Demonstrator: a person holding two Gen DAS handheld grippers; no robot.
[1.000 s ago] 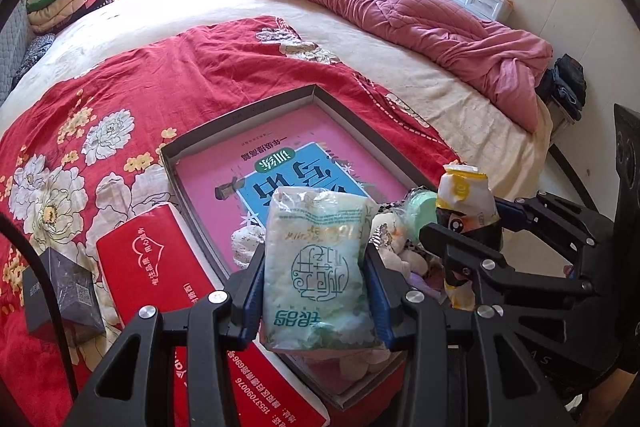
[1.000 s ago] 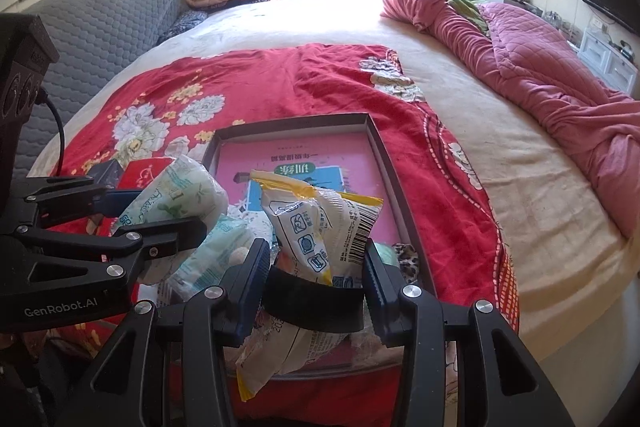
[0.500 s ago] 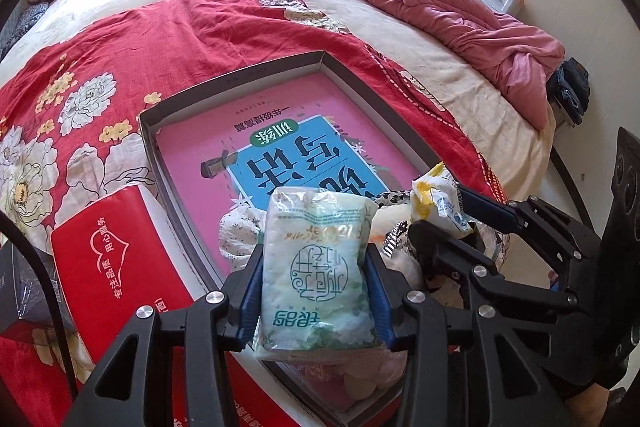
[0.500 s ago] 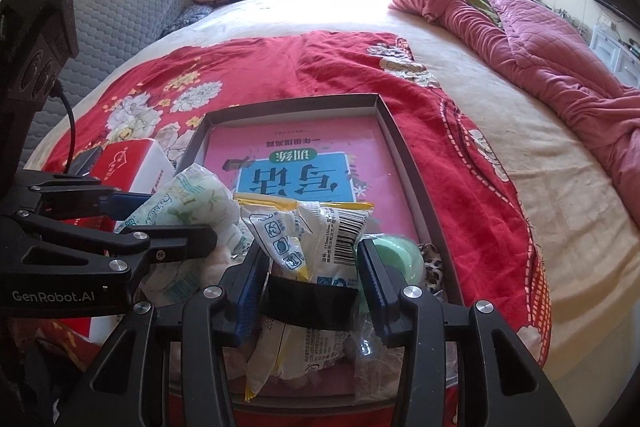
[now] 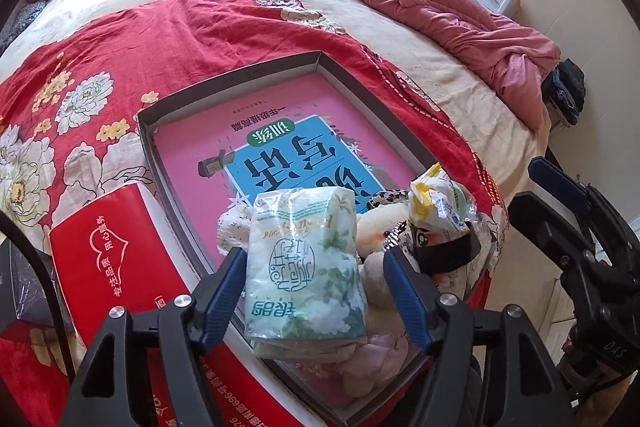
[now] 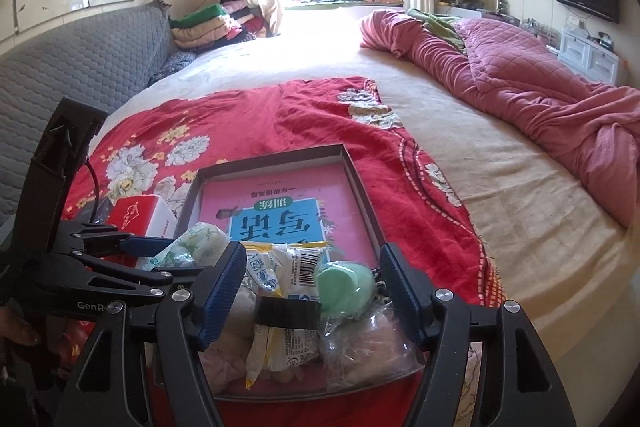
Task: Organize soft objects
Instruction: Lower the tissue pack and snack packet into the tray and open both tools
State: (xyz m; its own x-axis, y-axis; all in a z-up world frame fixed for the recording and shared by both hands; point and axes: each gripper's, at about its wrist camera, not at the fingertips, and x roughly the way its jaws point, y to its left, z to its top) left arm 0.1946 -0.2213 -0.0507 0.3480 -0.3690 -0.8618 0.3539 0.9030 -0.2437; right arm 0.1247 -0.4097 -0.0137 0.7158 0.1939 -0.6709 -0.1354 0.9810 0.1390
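My left tongs (image 5: 310,291) are opening, and the white-and-green tissue pack (image 5: 306,267) stands upright between the blue pads: the left pad looks just at its edge, while a clear gap shows between the pack and the right pad, so nothing is pinched. The pack sits at the near end of the shallow grey box (image 5: 224,83), on top of the heap of soft things there, among them a cream plush toy (image 5: 372,231) just to its right. My right tongs (image 6: 312,289) are opening too, their pads standing wide on either side of the yellow-and-white snack bag (image 6: 280,311) with the black band around its middle; neither pad touches the bag, which lies in the same near end of the box. Right beside the bag is a round pale-green soft thing (image 6: 346,285), and below that a clear plastic bag (image 6: 372,347) with something pinkish inside. The far part of the box is taken up by a pink book (image 5: 280,123) with a blue label, lying flat on the bottom. The box rests on a red flowered blanket (image 5: 160,27) spread over the bed (image 6: 320,55), and a red tissue box (image 5: 108,259) sits just beside the grey box on its left. A rumpled pink quilt (image 6: 520,75) lies well apart at the far right of the bed.
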